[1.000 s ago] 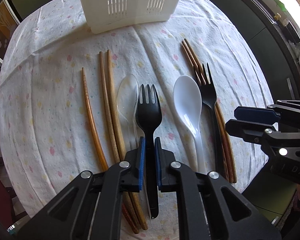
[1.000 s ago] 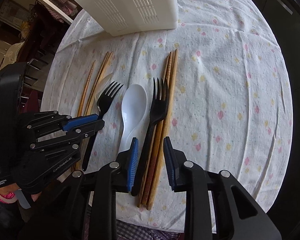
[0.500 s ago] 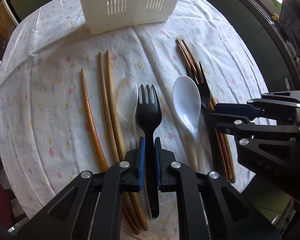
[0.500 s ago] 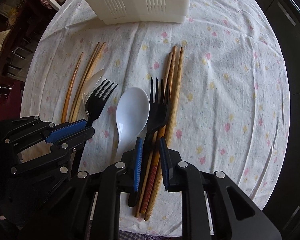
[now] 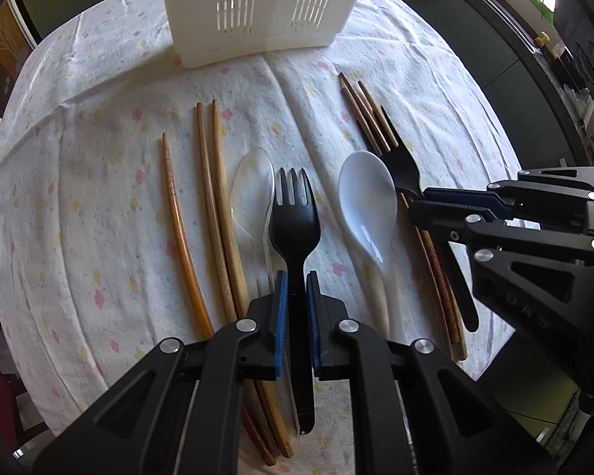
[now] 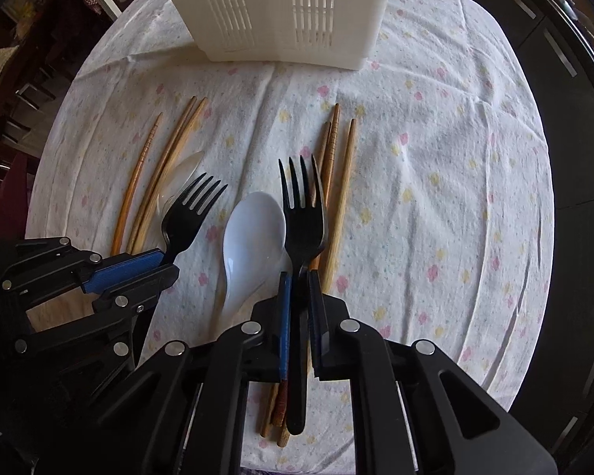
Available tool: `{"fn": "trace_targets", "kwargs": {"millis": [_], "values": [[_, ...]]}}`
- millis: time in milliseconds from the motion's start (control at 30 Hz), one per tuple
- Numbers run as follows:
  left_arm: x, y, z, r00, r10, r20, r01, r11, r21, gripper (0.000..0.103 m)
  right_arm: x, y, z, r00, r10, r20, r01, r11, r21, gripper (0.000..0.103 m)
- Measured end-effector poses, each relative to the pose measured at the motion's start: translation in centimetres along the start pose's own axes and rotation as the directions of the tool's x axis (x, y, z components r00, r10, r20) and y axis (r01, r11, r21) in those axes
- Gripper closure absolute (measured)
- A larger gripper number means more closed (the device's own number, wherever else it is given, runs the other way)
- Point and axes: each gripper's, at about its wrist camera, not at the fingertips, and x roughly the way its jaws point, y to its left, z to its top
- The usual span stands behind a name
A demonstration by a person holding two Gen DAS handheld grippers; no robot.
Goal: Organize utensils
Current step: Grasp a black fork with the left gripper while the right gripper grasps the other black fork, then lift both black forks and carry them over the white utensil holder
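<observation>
Two black forks are held at this moment, one in each gripper. The left gripper point(image 5: 296, 301) is closed on the handle of the left fork point(image 5: 294, 221), with the blue pads point(image 5: 282, 316) pressed against it from both sides; the tines are pointed away, toward the white slatted basket point(image 5: 257, 8). The right gripper point(image 6: 298, 304) is closed in the same way on the right fork point(image 6: 301, 221), and the handle end is seen sticking out behind the fingers.

Both forks are seen above the flowered tablecloth point(image 5: 99, 217) (whether they are lifted off it or only touching cannot be told for sure). A clear plastic spoon point(image 5: 253, 194) is laid just beside the left fork, on its left side. Further left, two light wooden chopsticks point(image 5: 217, 206) are laid together, and a single orange-brown chopstick point(image 5: 180, 233) is placed a little apart from them. Between the two forks a white plastic spoon point(image 5: 368, 202) is laid with its bowl facing up. Under and beside the right fork, a group of brown chopsticks point(image 6: 338, 182) is spread on the cloth, with the tips pointed to the basket.

The basket is placed upright at the far edge of the table, well apart from all the utensils.
</observation>
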Motion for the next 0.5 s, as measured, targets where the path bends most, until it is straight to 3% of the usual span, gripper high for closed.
{"fn": "trace_targets", "kwargs": {"millis": [133, 233, 400, 500], "values": [[-0.4, 0.3, -0.4, 0.999, -0.034, 0.013, 0.034, 0.999, 0.001, 0.094, -1.6, -2.0, -0.9, 0.992, 0.111, 0.062, -0.114, 0.992, 0.051, 0.094], [-1.8, 0.0, -0.7, 0.996, -0.061, 0.063, 0.059, 0.998, 0.020, 0.094, -3.0, -3.3, -1.9, 0.975, 0.183, 0.127, -0.193, 0.978, 0.074, 0.094], [-6.1, -0.5, -1.0, 0.981, -0.083, 0.175, 0.073, 0.995, 0.066, 0.094, -6.6, -5.2, -3.3, 0.933, 0.254, 0.256, -0.283, 0.955, 0.084, 0.094], [-9.6, -1.1, -0.7, 0.957, -0.110, 0.267, 0.087, 0.992, 0.096, 0.094, -9.2, -6.5, -4.1, 0.899, 0.267, 0.347, -0.310, 0.948, 0.074, 0.094]]}}
